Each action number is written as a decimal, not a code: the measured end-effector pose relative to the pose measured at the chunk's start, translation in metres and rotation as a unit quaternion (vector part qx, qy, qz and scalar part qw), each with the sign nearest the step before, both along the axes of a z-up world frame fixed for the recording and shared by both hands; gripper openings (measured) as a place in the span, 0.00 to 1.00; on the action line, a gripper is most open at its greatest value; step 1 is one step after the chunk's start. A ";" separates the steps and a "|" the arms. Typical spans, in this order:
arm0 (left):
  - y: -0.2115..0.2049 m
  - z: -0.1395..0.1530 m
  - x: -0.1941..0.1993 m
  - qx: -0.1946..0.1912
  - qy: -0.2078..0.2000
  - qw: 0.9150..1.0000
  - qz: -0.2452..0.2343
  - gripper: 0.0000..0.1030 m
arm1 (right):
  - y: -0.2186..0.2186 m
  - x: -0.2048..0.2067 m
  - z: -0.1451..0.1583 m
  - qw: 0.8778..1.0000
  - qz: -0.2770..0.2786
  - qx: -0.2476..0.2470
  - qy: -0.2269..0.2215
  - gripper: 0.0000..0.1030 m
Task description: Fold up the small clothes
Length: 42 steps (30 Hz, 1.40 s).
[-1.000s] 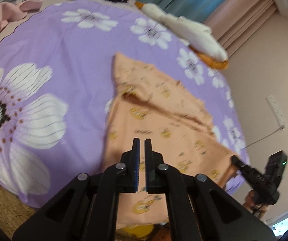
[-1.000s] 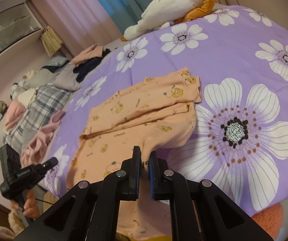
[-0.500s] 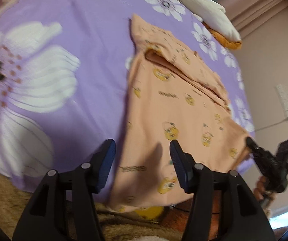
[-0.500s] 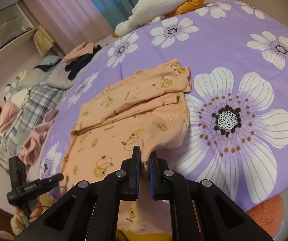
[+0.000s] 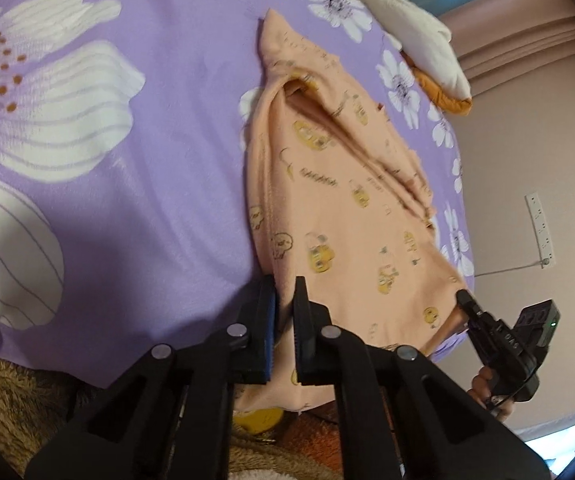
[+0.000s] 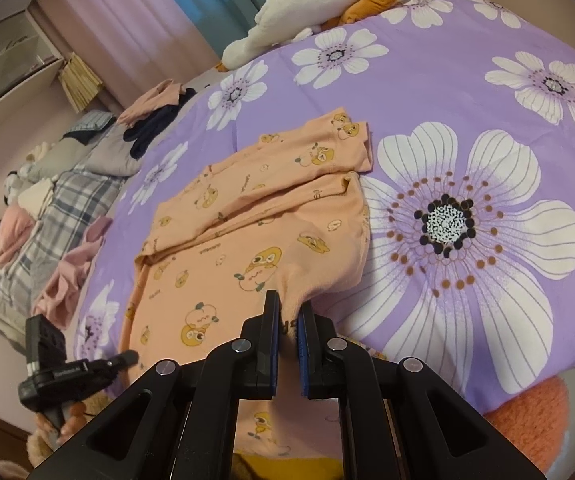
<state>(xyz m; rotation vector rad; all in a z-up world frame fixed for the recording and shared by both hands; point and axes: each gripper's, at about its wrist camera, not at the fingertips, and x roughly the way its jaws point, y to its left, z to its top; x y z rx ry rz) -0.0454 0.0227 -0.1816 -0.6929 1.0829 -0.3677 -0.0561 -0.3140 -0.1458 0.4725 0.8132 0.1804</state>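
Both grippers pinching the little orange top

Left gripper (image 5: pixel 284 296) and right gripper (image 6: pixel 288 312) are each clamped on the orange garment's (image 6: pixel 247 232) near edge, on the purple flower bedspread (image 6: pixel 467 92).

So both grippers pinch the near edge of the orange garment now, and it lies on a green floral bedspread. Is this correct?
Not quite: the bedspread is purple with white flowers, not green, as the right wrist view shows. The rest holds: the left gripper and the right gripper each pinch the near edge of the orange garment.
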 end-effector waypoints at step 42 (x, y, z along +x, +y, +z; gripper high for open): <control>0.007 0.049 0.148 0.054 -0.031 0.997 0.051 0.00 | -0.031 0.133 -0.005 0.996 -0.061 -0.041 0.054 0.09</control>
